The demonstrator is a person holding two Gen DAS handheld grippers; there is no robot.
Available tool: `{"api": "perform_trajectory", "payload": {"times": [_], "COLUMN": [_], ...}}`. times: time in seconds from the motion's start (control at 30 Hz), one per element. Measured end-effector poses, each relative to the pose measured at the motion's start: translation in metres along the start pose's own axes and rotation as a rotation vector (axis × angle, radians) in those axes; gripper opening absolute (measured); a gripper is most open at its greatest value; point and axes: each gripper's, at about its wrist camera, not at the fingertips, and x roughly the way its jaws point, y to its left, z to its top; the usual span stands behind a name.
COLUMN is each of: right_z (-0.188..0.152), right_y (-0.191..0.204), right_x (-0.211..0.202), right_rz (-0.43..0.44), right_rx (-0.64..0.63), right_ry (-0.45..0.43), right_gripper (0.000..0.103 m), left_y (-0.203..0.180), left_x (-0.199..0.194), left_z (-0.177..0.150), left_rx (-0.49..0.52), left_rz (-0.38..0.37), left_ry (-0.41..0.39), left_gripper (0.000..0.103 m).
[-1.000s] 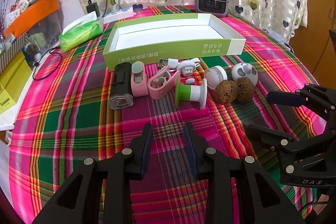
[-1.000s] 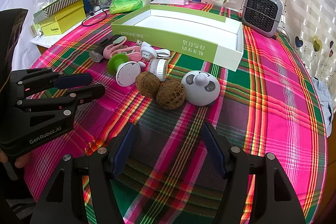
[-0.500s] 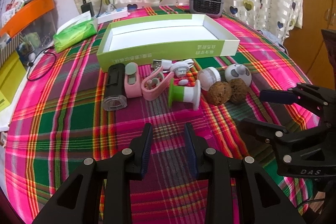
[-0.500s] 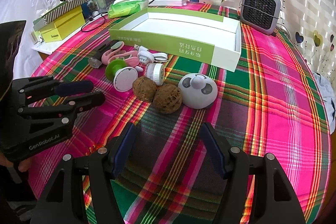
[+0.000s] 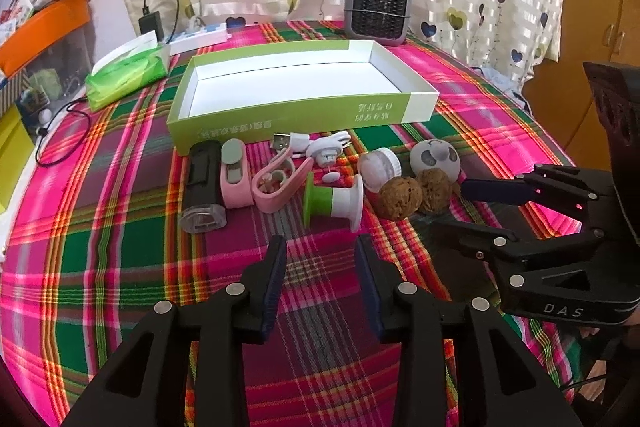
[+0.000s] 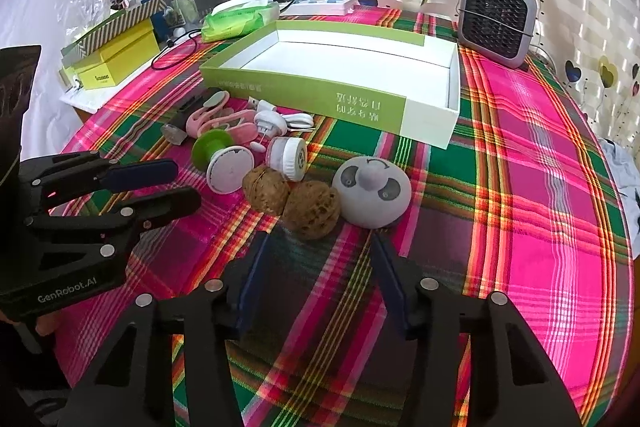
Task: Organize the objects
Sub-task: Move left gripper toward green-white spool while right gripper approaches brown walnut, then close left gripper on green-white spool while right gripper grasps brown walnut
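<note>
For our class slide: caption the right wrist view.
Right gripper, empty jaws closing, nears two walnuts before an empty box.

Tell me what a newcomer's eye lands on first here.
First the loud pink and green plaid tablecloth, then the shallow green and white box lying open at its middle with nothing inside. In front of the box runs a row of small things, among them two walnuts and a grey round gadget, with the right gripper empty just short of them, its jaws closing.

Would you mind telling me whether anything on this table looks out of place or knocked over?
The green-and-white spool-shaped gadget lies tipped on its side among loose items crowded before the green box, which holds nothing. No spills or damage show.
</note>
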Motion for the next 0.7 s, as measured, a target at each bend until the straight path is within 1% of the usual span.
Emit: {"api": "perform_trajectory", "payload": {"times": [0.43, 0.6, 0.63, 0.7], "right_z": [0.006, 0.008, 0.008, 0.009], "right_y": [0.001, 0.001, 0.001, 0.000], "right_x": [0.003, 0.005, 0.005, 0.005], "right_rz": [0.014, 0.021, 0.022, 0.026], "right_rx": [-0.003, -0.003, -0.002, -0.001], "right_ry": [-0.008, -0.009, -0.010, -0.012], "right_gripper": [0.046, 0.039, 0.036, 0.035], "left_y": [-0.001, -0.003, -0.003, -0.003], "left_x": [0.004, 0.007, 0.007, 0.008], "left_z": [0.005, 0.010, 0.010, 0.012], "left_rx": [0.008, 0.021, 0.021, 0.022], "left_rz": [-0.016, -0.022, -0.022, -0.021], "left_ry": [-0.007, -0.009, -0.009, -0.008], "left_gripper": [0.039, 0.039, 0.039, 0.039]}}
